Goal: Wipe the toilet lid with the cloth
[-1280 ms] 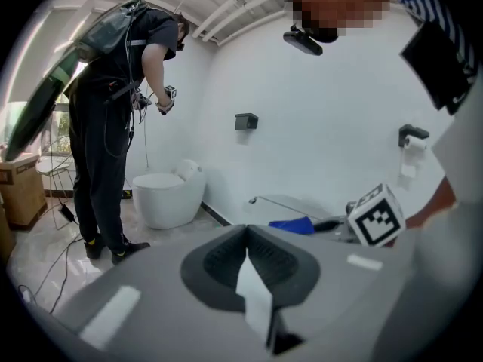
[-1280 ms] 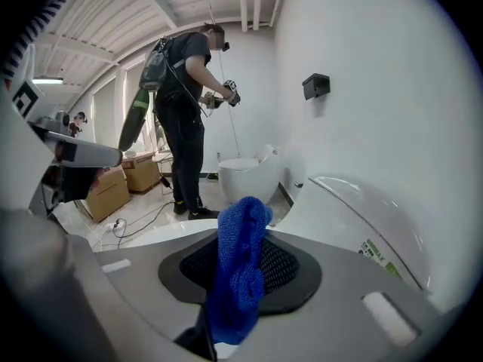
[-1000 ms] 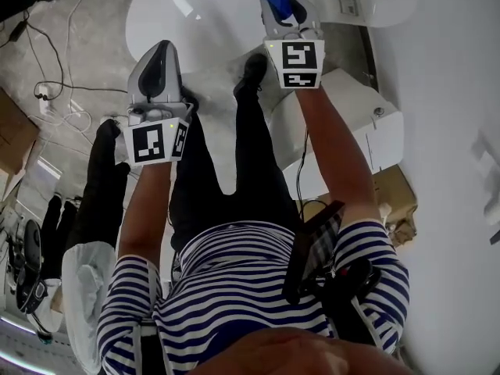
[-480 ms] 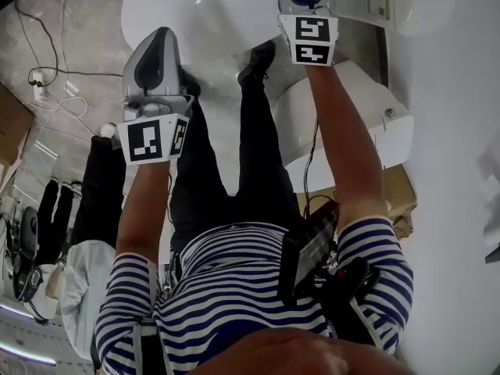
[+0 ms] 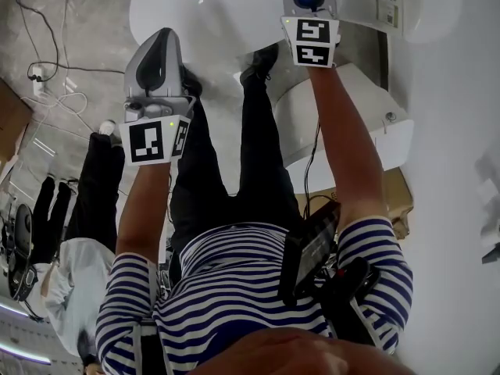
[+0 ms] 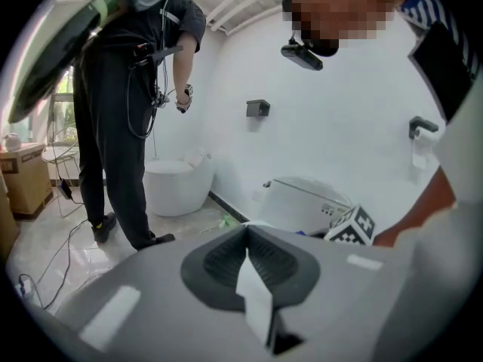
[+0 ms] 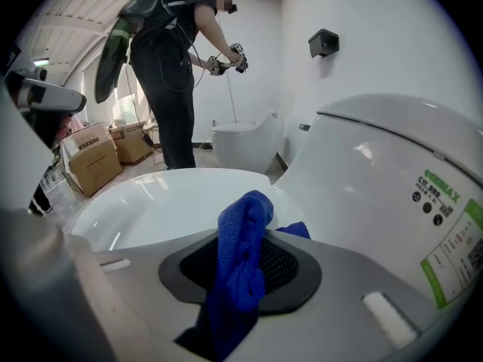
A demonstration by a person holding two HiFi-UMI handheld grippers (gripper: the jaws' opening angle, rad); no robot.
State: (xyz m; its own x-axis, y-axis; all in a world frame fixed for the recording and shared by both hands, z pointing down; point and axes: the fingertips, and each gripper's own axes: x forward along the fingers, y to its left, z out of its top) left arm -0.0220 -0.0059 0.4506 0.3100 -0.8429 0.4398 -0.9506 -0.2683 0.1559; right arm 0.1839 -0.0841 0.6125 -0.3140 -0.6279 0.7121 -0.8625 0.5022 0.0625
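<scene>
Two grippers reach forward in the head view. At 11 o'clock the left gripper [image 6: 247,259] has its fingers clenched together with nothing between them. At 12 o'clock lies the white toilet lid [image 7: 162,202]. At 1 o'clock the right gripper [image 7: 243,281] has its fingers clamped on the bunched blue cloth [image 7: 243,236], held over the lid's edge; whether the cloth touches the lid cannot be told.

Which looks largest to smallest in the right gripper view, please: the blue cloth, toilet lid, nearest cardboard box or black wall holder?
toilet lid
blue cloth, inflated by nearness to the camera
nearest cardboard box
black wall holder
</scene>
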